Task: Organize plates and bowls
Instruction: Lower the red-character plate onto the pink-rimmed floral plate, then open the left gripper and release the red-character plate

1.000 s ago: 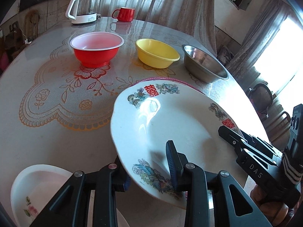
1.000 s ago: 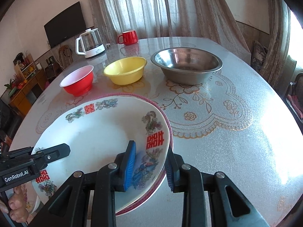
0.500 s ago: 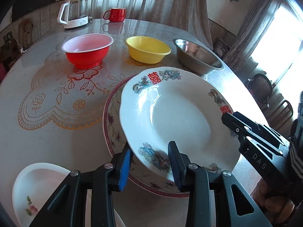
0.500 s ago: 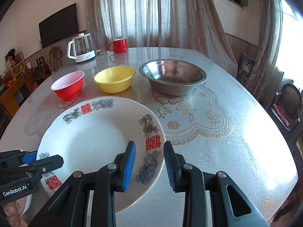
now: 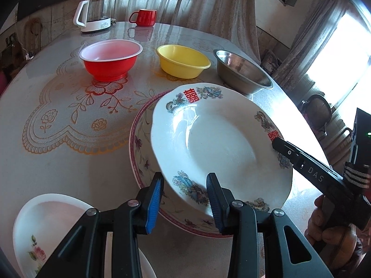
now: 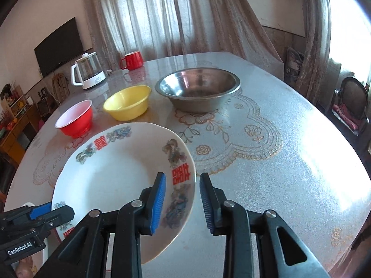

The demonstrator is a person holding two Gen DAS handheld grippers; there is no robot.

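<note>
Lowered since a second ago, the white plate (image 5: pixel 220 143) no longer tilts high in the air; it now sits low over the pink-rimmed plate (image 5: pixel 139 143), shifted toward the table's (image 5: pixel 69 162) right edge so that the pink rim shows only on the left and near sides. The left gripper (image 5: pixel 184 197) has let go in that time: its blue pads stand apart with the plate's near rim between them, and neither presses on it. The right gripper (image 6: pixel 180 197) keeps its clamp on the plate's right rim, one pad over the decorated border by the red characters and the other outside the edge. A shadow under the plate's near edge suggests it is not yet fully seated.

Along the table's far side stand three bowls in a row, apart from each other: a red bowl (image 5: pixel 111 60), a yellow bowl (image 5: pixel 183 62) and a steel bowl (image 5: pixel 241 71), the steel one nearest the right edge. At the near left edge lies a small flowered dish (image 5: pixel 46 227), just beside the left gripper's fingers.
</note>
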